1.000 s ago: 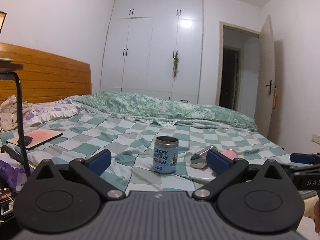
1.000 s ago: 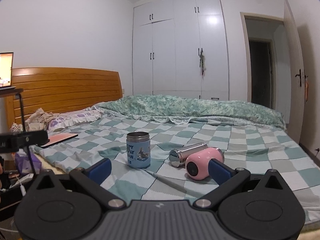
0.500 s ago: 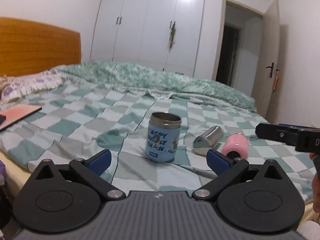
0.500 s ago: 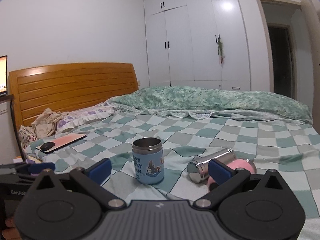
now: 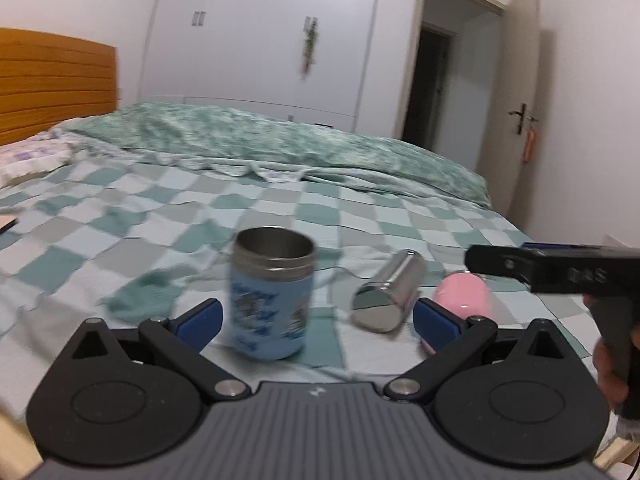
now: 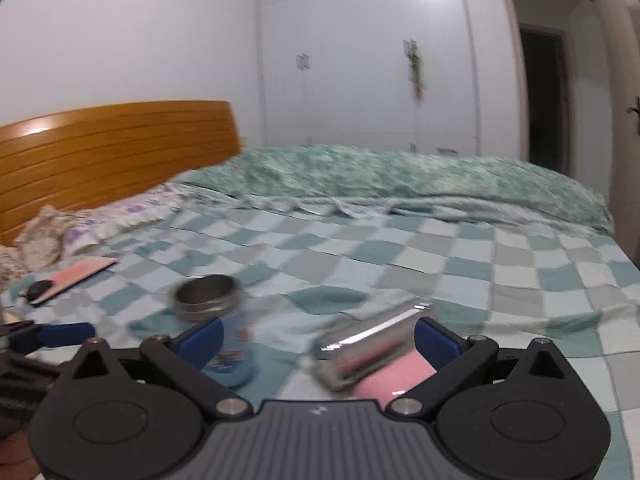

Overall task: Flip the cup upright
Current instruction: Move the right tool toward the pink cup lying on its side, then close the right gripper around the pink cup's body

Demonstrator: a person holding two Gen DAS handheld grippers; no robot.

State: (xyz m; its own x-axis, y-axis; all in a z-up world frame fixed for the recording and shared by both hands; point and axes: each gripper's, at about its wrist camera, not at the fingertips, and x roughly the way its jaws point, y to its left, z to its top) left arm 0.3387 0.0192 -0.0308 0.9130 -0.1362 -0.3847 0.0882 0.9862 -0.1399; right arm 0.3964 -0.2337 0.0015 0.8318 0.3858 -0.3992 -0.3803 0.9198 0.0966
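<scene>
A bedroom with a bed (image 5: 360, 216) under a green-and-white checked quilt, a wooden headboard (image 6: 116, 148) far left of the claws, white wardrobes (image 5: 260, 40) ahead and an open doorway (image 5: 428, 88) to the right. The quilt lies bare beyond the cups. Three cups: a blue cup (image 5: 270, 300) stands upright between the left claw's (image 5: 316, 318) spread, empty fingers; a steel cup (image 6: 372, 346) and a pink cup (image 6: 394, 380) lie on their sides, touching, between the right claw's (image 6: 318, 340) open fingers.

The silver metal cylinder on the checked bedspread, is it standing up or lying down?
Lying down. The silver metal cylinder rests on its side on the checked bedspread, flat end toward the camera, beside the upright blue cup.
</scene>
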